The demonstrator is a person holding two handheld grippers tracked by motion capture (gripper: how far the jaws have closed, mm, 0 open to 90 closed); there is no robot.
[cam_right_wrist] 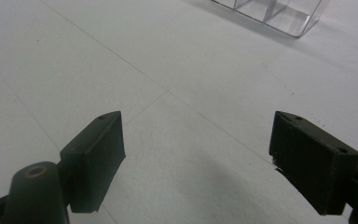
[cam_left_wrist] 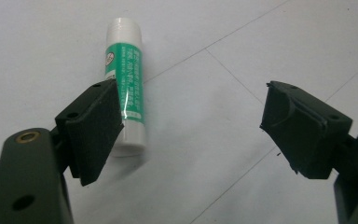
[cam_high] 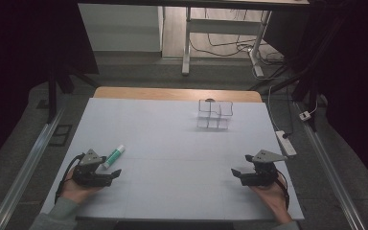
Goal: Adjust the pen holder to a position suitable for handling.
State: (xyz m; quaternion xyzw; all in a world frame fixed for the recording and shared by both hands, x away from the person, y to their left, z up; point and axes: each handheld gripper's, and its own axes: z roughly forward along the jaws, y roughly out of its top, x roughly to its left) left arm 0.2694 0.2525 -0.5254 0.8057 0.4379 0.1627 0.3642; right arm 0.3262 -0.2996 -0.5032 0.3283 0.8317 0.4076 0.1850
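Observation:
A glue stick [cam_high: 114, 156] with a green label and white cap lies flat on the white board, just beyond my left gripper [cam_high: 117, 173]. In the left gripper view the glue stick [cam_left_wrist: 127, 79] lies partly behind the left finger, outside the gap, and my left gripper [cam_left_wrist: 191, 126] is open with nothing between its pads. A clear plastic organizer [cam_high: 214, 114] with several compartments stands toward the far right of the board. My right gripper [cam_high: 235, 171] rests near the front right, open and empty. The right gripper view shows my right gripper [cam_right_wrist: 196, 149] wide apart, with the organizer [cam_right_wrist: 270, 11] far ahead.
The white board [cam_high: 172, 143] lies on a wooden table whose far edge [cam_high: 177, 93] shows beyond it. A power strip [cam_high: 286, 143] lies off the board's right edge. Table legs and cables stand on the floor beyond.

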